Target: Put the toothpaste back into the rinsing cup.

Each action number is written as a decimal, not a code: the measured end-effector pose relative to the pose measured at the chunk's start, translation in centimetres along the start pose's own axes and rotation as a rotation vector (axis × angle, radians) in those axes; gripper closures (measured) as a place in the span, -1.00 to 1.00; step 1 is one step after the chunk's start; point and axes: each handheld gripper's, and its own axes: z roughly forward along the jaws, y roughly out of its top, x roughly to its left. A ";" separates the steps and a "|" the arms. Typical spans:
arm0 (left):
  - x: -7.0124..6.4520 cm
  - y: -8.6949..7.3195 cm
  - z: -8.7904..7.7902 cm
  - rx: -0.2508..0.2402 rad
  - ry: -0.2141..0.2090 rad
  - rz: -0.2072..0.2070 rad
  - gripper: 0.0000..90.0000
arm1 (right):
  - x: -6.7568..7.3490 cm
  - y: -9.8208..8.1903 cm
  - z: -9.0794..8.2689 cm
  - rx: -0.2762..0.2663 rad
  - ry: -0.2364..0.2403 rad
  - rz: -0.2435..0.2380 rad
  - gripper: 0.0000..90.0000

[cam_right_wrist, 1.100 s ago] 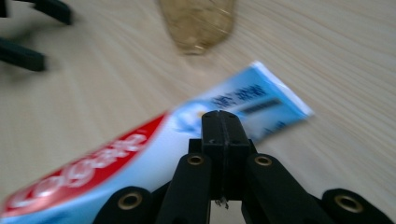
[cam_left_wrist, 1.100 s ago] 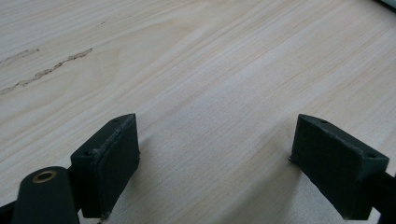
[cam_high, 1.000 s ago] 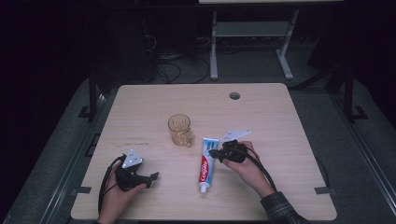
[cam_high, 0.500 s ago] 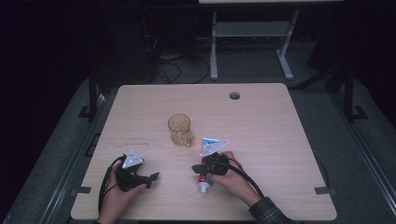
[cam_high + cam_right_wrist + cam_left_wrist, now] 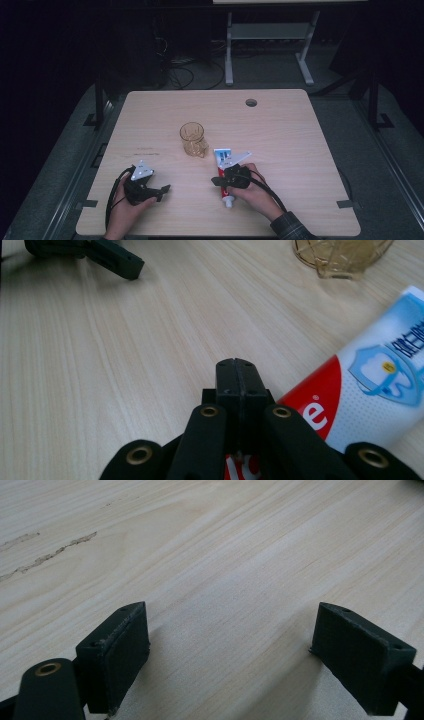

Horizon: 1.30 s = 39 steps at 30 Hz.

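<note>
Right gripper (image 5: 235,371), jaws clenched on nothing, is hovering over the toothpaste tube (image 5: 224,170) for a pickup; left gripper (image 5: 162,190) is resting released, clear of it.

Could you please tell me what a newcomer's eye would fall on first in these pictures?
Probably the red, white and blue toothpaste tube lying flat on the pale wooden table, with the right hand-held gripper above its cap end, jaws shut. Just behind stands an amber glass mug. The left hand-held gripper rests open near the front left.
</note>
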 end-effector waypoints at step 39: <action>0.0 0.0 0.0 0.000 0.001 0.002 -0.69 | -2.7 1.9 -4.6 -0.007 -0.146 0.075 0.04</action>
